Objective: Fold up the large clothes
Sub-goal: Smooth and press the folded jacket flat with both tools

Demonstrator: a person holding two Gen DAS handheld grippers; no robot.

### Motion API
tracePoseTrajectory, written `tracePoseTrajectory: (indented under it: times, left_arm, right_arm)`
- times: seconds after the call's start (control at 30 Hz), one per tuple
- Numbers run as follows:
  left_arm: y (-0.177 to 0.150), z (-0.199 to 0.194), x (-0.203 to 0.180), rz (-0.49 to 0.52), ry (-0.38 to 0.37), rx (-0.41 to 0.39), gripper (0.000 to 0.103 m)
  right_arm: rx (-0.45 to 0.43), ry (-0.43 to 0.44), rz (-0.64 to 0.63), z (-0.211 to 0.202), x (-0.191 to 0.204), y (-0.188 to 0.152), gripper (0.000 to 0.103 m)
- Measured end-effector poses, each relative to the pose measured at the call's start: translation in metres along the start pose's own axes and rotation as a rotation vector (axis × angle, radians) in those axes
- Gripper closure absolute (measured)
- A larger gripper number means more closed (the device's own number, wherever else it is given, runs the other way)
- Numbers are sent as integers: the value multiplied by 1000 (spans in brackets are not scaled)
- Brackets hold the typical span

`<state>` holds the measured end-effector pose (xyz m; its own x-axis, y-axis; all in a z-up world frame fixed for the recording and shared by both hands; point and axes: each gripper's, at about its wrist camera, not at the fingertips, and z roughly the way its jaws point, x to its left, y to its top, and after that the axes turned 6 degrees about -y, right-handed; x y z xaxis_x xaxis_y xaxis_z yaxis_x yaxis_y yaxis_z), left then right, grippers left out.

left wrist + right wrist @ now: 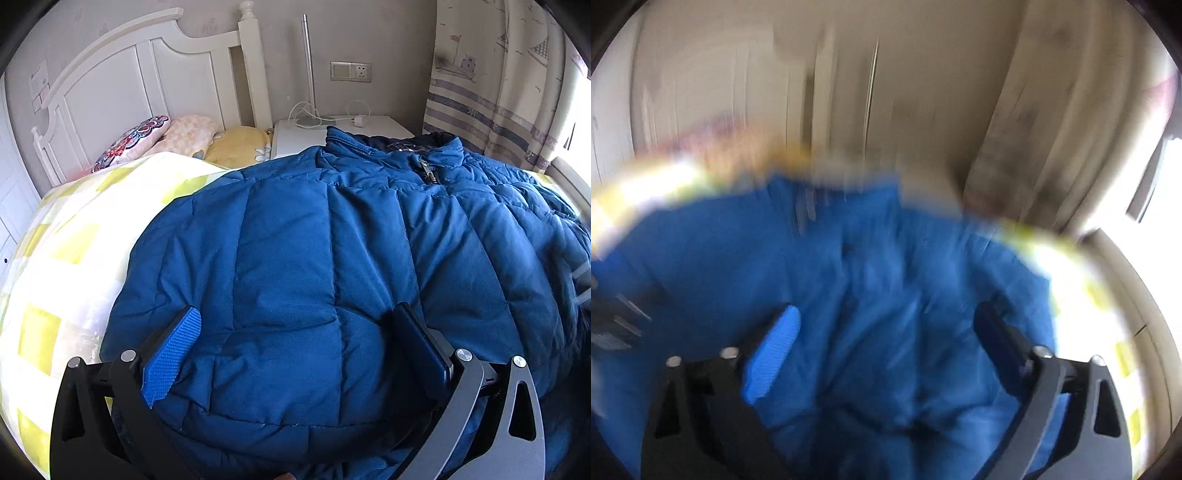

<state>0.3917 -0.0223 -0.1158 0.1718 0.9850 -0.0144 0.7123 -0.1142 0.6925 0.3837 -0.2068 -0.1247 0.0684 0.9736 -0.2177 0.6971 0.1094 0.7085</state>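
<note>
A large blue quilted puffer jacket (332, 236) lies spread on the bed, zipped, with its collar (399, 147) at the far side. My left gripper (295, 332) is open just over the jacket's near edge, its fingers apart with jacket fabric between them. The right wrist view is motion-blurred. It shows the same blue jacket (886, 280) filling the lower half. My right gripper (886, 332) is open above it, with its blue pad (775, 350) on the left and dark finger (1001, 339) on the right.
The bed has a yellow-and-white checked cover (74, 243) and several pillows (177, 138) by a white headboard (122, 81). A white nightstand (306, 136) with a lamp and charger stands beyond. A patterned curtain (495, 85) hangs at right by a bright window.
</note>
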Motion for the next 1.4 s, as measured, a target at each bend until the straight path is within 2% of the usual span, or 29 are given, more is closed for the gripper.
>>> tracePoseTrajectory:
  times: [0.07, 0.27, 0.37, 0.4, 0.47, 0.53, 0.57, 0.6, 0.67, 0.8, 0.87, 0.93, 1.0, 1.03, 1.07, 1.1, 1.17, 1.23, 1.33, 1.4]
  left_arm:
    - [1, 0, 2, -9, -12, 1, 4]
    - [1, 1, 3, -22, -28, 1, 4]
    - [1, 1, 5, -33, -42, -3, 4]
    - [0, 1, 5, -35, -44, -3, 4]
    - [0, 1, 5, -34, -43, -3, 4]
    - [0, 1, 5, -33, -42, -3, 4]
    - [0, 1, 5, -33, -43, -3, 4]
    - [0, 1, 4, -33, -43, -3, 4]
    - [0, 1, 5, -33, -43, -3, 4]
    - [0, 1, 5, -32, -44, -7, 4]
    - [0, -1, 6, -32, -48, -8, 4]
    - [-1, -9, 6, -44, -30, -18, 4]
    - [-11, -35, 3, -61, -23, -54, 4]
    - [-17, -44, -1, -54, -31, -65, 4]
    - [-26, -57, -7, -36, -38, -69, 4]
    - [-35, -65, -13, -17, -36, -62, 4]
    - [-58, -68, -25, 27, -37, -17, 4]
    - [-74, -52, -38, 80, -43, 85, 4]
    - [-73, -52, -41, 93, -21, 91, 4]
    - [-74, -52, -39, 73, -31, 90, 4]
  right_arm:
    - [-4, 39, 63, 0, -11, 2, 5]
    - [5, 116, 95, -3, -23, 0, 4]
    - [-40, 102, 179, -43, -32, -12, 3]
    - [-57, 109, 177, -54, -31, -17, 3]
    - [-62, 66, 101, -72, -24, -33, 3]
    - [11, 13, -10, -63, -14, -51, 3]
    - [44, 41, -21, -55, -14, -58, 3]
    - [72, 107, 33, -47, -25, -61, 3]
    - [84, 153, 82, -43, -34, -58, 2]
    - [73, 120, 52, -43, -27, -58, 2]
    - [66, 134, 60, -43, -30, -58, 2]
    - [65, 197, 108, -43, -41, -59, 3]
    - [26, 266, 229, -57, -66, -65, 3]
    - [-18, 314, 335, -70, -87, -76, 3]
    - [-39, 336, 385, -79, -98, -85, 3]
    - [-43, 341, 406, -84, -104, -92, 3]
    - [10, 316, 396, -85, -111, -105, 3]
    - [60, 294, 325, -83, -103, -112, 3]
    - [54, 216, 283, -93, -91, -115, 5]
    - [0, 225, 236, -110, -74, -111, 6]
